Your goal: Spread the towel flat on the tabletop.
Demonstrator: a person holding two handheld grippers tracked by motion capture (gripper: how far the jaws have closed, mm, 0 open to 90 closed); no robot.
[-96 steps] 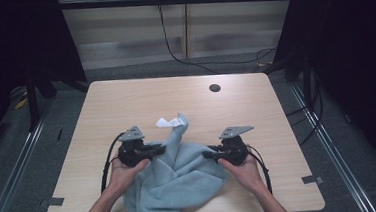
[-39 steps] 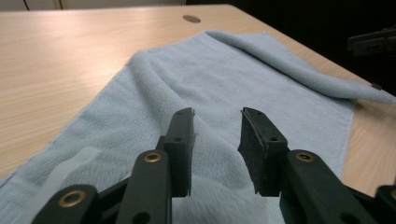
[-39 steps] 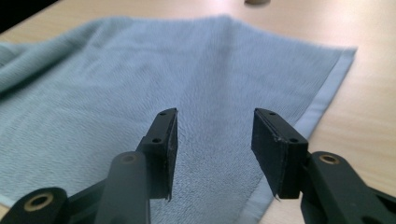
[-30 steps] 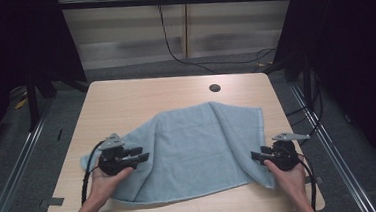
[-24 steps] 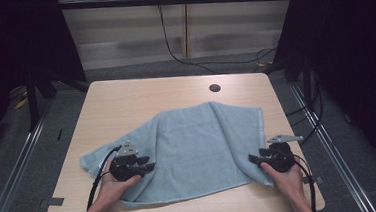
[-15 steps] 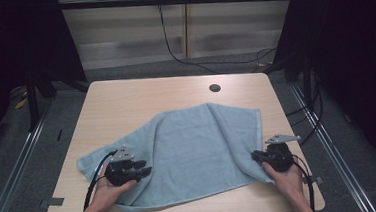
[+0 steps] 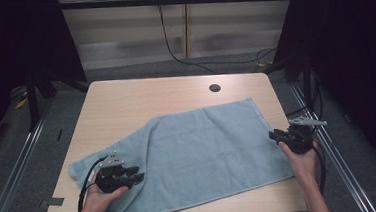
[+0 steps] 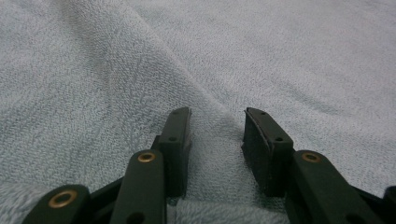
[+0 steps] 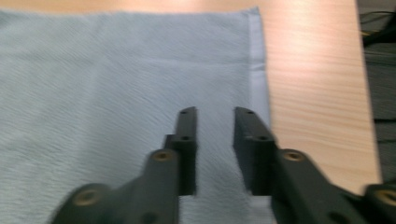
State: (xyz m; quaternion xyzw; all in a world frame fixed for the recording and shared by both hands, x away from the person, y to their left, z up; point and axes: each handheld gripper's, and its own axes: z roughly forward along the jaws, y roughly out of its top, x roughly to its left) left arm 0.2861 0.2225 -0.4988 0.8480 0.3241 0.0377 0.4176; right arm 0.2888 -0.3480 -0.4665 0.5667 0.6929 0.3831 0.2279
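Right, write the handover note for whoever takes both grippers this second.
Left gripper: on the towel's left end, jaws apart with a ridge of cloth between them; whether they pinch it is unclear.
Right gripper: at the towel's right edge, jaws have just been opening, nothing between them.
Done: towel spread across the table, right side flat.
Left: probably smooth the rumpled left end and its ridge.

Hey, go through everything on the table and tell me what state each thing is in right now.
Light blue terry towel: spread out, left part wrinkled.
Left gripper: open, low over a towel ridge.
Right gripper: open, nothing gripped, jaws just opening.
Light wooden table: far half bare.
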